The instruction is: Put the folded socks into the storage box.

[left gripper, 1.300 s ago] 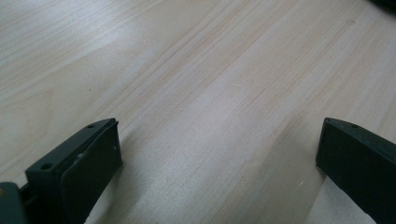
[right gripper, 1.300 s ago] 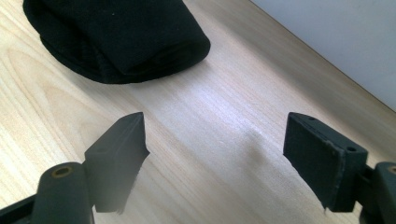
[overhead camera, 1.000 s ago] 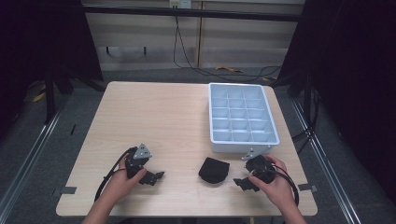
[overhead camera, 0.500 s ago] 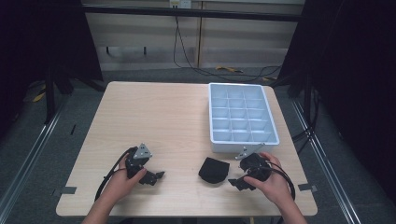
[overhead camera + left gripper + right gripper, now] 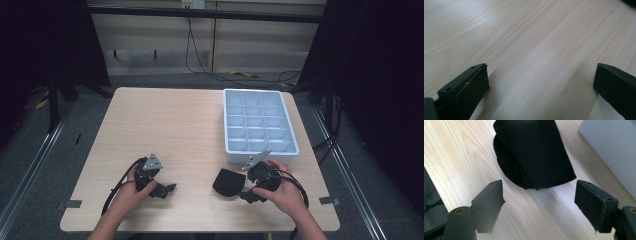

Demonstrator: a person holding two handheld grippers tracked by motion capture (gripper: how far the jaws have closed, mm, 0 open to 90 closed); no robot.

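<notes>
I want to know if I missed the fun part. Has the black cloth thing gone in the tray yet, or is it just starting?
Just starting, it seems. Nothing looks done: the white tray has no items in its compartments. The black folded cloth lies on the table, ungrasped. The right gripper faces it, jaws open. The left gripper is open over bare wood. Grabbing and placing probably remain.

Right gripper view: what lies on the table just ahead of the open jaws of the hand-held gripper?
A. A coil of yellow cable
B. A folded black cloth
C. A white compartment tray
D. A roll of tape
B: the folded black cloth lies on the wooden table just beyond the right hand-held gripper, whose jaws stand wide apart.
</notes>
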